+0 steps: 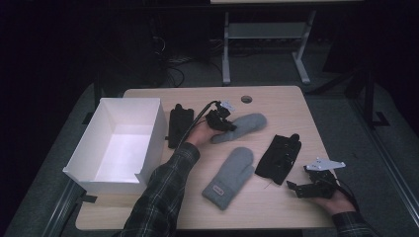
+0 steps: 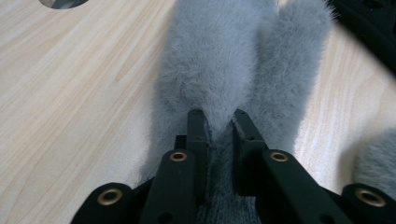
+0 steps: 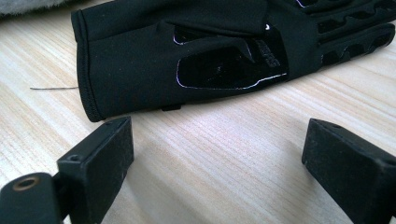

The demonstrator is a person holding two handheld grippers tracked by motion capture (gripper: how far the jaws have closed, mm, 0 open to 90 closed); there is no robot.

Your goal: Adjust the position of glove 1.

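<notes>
The left tongs are pinched shut on the cuff of a fuzzy grey wool mitten, which lies near the centre of the counter, toward its far edge. The right tongs are held wide open w/ nothing between them, at the near right corner, just beside a black fabric glove. A 2nd grey mitten lies nearer the front edge.

My wooden table, white box at left, right of it black glove, two grey mittens, another black glove.
</notes>
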